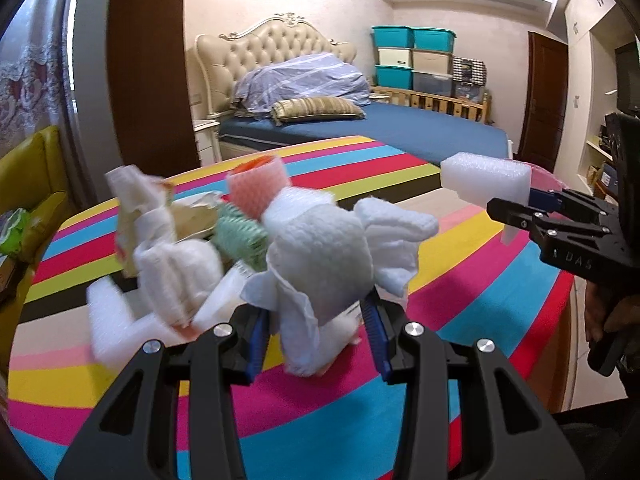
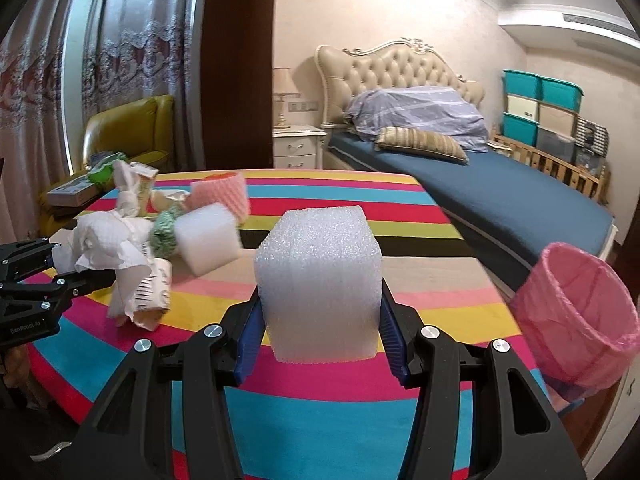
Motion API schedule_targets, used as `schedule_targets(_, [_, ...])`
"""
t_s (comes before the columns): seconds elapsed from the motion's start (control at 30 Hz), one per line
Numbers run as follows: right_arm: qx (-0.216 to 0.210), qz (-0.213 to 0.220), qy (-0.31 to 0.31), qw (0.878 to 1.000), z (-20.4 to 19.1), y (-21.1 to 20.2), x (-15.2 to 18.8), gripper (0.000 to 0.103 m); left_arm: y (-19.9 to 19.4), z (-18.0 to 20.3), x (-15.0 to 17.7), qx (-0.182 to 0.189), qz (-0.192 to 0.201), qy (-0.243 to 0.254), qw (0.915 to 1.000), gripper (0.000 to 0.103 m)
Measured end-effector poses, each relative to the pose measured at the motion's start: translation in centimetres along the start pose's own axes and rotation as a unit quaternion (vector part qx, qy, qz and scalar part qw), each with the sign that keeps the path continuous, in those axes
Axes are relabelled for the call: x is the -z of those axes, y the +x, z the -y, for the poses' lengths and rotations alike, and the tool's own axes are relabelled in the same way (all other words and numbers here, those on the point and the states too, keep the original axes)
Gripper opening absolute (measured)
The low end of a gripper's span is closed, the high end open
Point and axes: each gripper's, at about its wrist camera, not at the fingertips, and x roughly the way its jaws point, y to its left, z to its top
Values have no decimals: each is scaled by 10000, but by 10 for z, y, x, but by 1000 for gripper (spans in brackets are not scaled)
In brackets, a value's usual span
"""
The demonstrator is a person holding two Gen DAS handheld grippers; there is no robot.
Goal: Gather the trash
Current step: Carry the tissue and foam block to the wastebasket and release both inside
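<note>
My left gripper [image 1: 318,320] is shut on a crumpled white paper towel wad [image 1: 320,256], held above the striped table [image 1: 460,288]. The same wad [image 2: 100,256] shows at the left in the right wrist view, with the left gripper [image 2: 60,276] behind it. My right gripper [image 2: 320,312] is shut on a white foam block [image 2: 318,280], also lifted off the table. That block [image 1: 486,178] and the right gripper [image 1: 516,208] appear at the right in the left wrist view. A pink-lined trash bin [image 2: 580,316] stands at the table's right edge.
More trash lies on the table's far left: a second foam block [image 2: 208,236], a green net [image 2: 166,232], a pink foam sleeve [image 2: 222,194] and crumpled wrappers [image 2: 132,192]. A bed [image 2: 480,184], a yellow chair [image 2: 124,128] and a nightstand [image 2: 298,146] stand beyond the table.
</note>
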Motion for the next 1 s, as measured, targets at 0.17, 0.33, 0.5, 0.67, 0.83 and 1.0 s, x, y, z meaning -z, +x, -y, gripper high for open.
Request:
schedule_targets(0.17, [251,36,200,9995,27,-6,0,49,17,20,-16,288,-32,129,9995,41])
schedule_targets(0.33, [525,103,360,9979,54,-16,1,49,38,44,-35,730,-130,135,9972,41])
schedule_targets(0.5, [862,168,616,9942,90,-28,5,49,57,80,-54,1034,-165,382,9938,41])
schedule_targets(0.67, [1161,190,898,9890,129,-39,13,49,75,117,-73,1394,-194,521,9887,41])
schedule_targets(0.83, [1518,239,1116,9818,167,-51,22,49,92,150,-96,1686,-228,602,9836,41])
schedule_targets(1.0, [1871,298,1340,9727,211,-62,30,49,119,199,-129,2033,-343,720,9759,41])
